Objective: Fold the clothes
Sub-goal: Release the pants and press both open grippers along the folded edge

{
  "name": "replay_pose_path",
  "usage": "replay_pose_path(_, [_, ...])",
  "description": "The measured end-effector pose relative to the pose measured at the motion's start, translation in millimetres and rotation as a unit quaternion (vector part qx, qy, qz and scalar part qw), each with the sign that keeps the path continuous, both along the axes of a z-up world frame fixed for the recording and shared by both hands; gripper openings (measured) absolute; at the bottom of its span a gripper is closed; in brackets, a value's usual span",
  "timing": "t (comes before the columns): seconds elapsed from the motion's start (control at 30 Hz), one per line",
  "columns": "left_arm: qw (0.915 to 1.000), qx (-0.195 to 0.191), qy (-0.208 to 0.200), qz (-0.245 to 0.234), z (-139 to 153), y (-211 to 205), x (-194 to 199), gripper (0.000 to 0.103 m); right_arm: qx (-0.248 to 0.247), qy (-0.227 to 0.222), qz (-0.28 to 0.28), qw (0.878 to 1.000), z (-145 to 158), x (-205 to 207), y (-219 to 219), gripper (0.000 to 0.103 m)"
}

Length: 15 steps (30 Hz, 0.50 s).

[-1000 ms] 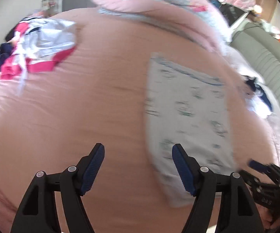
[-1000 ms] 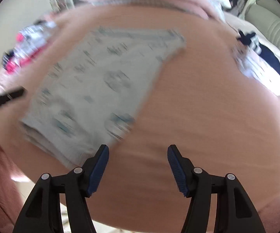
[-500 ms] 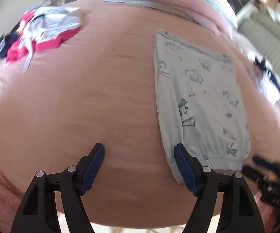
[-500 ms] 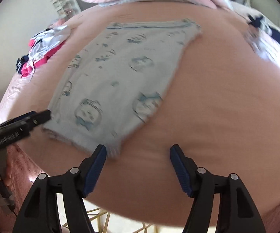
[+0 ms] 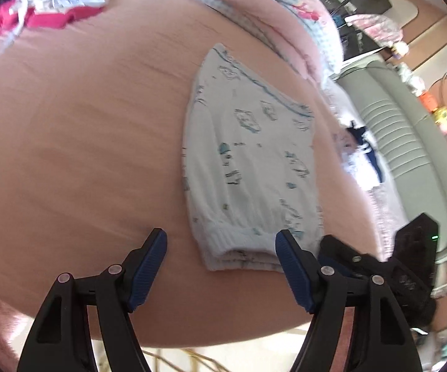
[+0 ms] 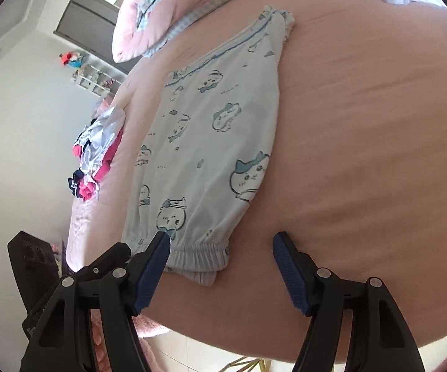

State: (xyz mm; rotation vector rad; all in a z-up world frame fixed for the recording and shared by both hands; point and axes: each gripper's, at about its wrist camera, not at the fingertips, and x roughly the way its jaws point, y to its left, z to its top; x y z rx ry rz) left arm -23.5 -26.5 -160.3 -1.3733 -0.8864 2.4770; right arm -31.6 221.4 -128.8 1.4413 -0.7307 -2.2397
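Note:
Pale blue trousers with cartoon prints (image 5: 254, 167) (image 6: 211, 142) lie folded lengthwise on the pink bed (image 5: 77, 142) (image 6: 363, 142), their elastic cuffs near the bed's front edge. My left gripper (image 5: 220, 248) is open, hovering at the cuffs' left corner, the right fingertip over the cuff. My right gripper (image 6: 221, 249) is open too, with the cuffs' right corner between its fingers. Neither holds cloth. Each gripper shows in the other's view: the right gripper (image 5: 387, 266) at the lower right, the left gripper (image 6: 52, 272) at the lower left.
A heap of pink, white and navy clothes (image 5: 49, 6) (image 6: 96, 152) lies at the bed's far left. A pink quilt with checked lining (image 5: 270, 15) (image 6: 161, 9) is bunched at the head. Navy and white garments (image 5: 359, 155) lie right, beside a grey sofa (image 5: 409, 142).
Both grippers have come closer to the trousers' cuffs and lower toward the bed's front edge. Both stay open. The trousers have not moved.

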Motion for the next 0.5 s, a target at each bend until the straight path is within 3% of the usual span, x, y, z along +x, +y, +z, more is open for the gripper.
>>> replay_pose_path(0.23, [0.9989,0.046,0.005,-0.003,-6,-7,-10,0.069,0.032,0.014,0.013,0.999,-15,-23,-17,0.066])
replay_pose_path(0.37, [0.9997,0.022,0.004,-0.014,-8,0,-18,0.069,0.066,0.021,0.017,0.997,-29,-53,-24,0.060])
replay_pose_path(0.4, [0.9997,0.014,0.005,-0.017,-8,3,-19,0.069,0.073,0.027,0.011,0.997,-31,-63,-22,0.056])
replay_pose_path(0.43, [0.9998,0.007,0.005,-0.020,-8,5,-21,0.069,0.081,0.033,0.004,0.996,-33,-73,-21,0.045])
replay_pose_path(0.5, [0.9997,-0.004,0.002,-0.024,-10,8,-25,0.069,0.078,0.052,-0.007,0.996,-31,-81,-16,0.044])
